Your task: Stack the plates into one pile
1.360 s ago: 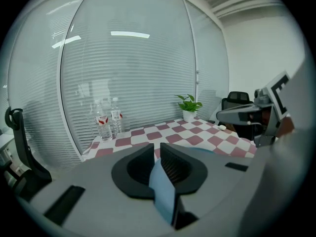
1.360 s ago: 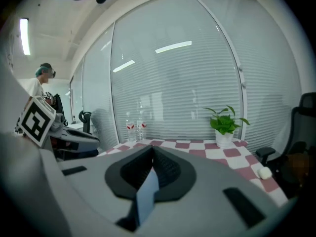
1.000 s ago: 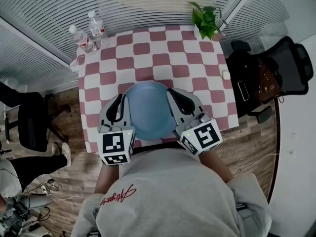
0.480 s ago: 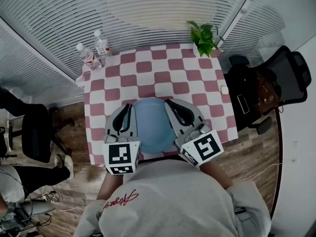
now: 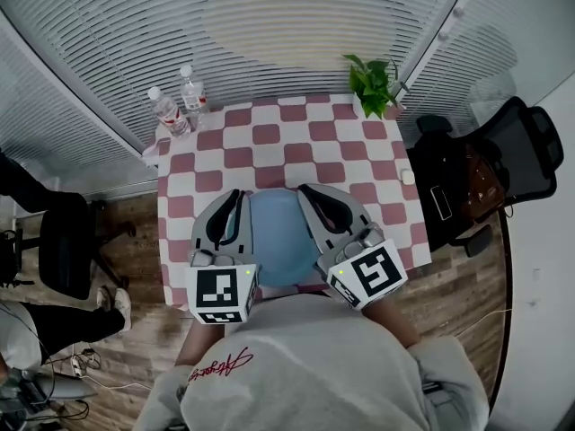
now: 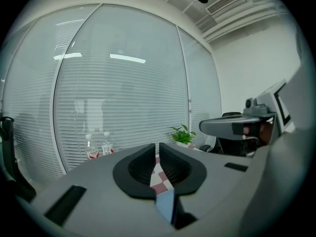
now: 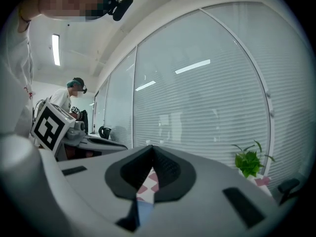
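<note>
Plate (image 5: 277, 236) gripped at opposite rims: left gripper (image 5: 232, 203), right gripper (image 5: 314, 197) both clenched on it (over table (image 5: 296, 142) near edge).

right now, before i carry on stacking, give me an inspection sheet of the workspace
surface: table under a red-and-white checked cloth.
job's things: blue plate at the near edge, between both grippers; no separate plates seen.
clutter: two water bottles at the far left corner; potted plant at the far right corner; small white object at the right edge.
grippers: left gripper shut on the plate's left rim; right gripper shut on its right rim.
cables: white cables on the floor, lower left.
surroundings: blinds behind glass; black office chairs on both sides; a person's legs at left.
</note>
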Motion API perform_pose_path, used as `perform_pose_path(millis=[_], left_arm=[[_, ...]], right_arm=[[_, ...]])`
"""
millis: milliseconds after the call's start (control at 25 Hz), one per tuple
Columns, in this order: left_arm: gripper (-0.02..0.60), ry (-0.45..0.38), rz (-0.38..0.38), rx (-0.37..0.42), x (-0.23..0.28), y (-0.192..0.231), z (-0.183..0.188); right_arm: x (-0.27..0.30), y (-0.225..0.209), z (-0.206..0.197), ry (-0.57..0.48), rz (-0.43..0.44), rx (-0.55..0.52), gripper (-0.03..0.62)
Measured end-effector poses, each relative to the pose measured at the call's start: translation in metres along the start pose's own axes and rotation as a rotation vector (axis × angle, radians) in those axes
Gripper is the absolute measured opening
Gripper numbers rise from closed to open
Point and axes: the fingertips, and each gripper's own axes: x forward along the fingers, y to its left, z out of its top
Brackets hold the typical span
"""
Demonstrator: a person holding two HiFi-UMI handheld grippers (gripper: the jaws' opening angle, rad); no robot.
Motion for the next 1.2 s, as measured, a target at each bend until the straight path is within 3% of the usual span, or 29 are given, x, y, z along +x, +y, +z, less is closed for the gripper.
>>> perform_pose_path(millis=[120,280,1200], left_arm=[[0.035,-0.013,0.002,0.004,-0.003,0.002,0.005],[0.035,-0.035,0.002,0.007,-0.005,0.005,0.013],[0.021,-0.076,-0.019,0.008,-0.023,0.018,0.020]], right_arm=[[0.000,0.001,0.007,-0.004,-0.024,-0.055,0.011],[-0.002,0.004,0.018,-0.037,-0.010,-0.005,0.011],[-0.002,0.023,0.026,-0.049,-0.051,-0.023,0.011]])
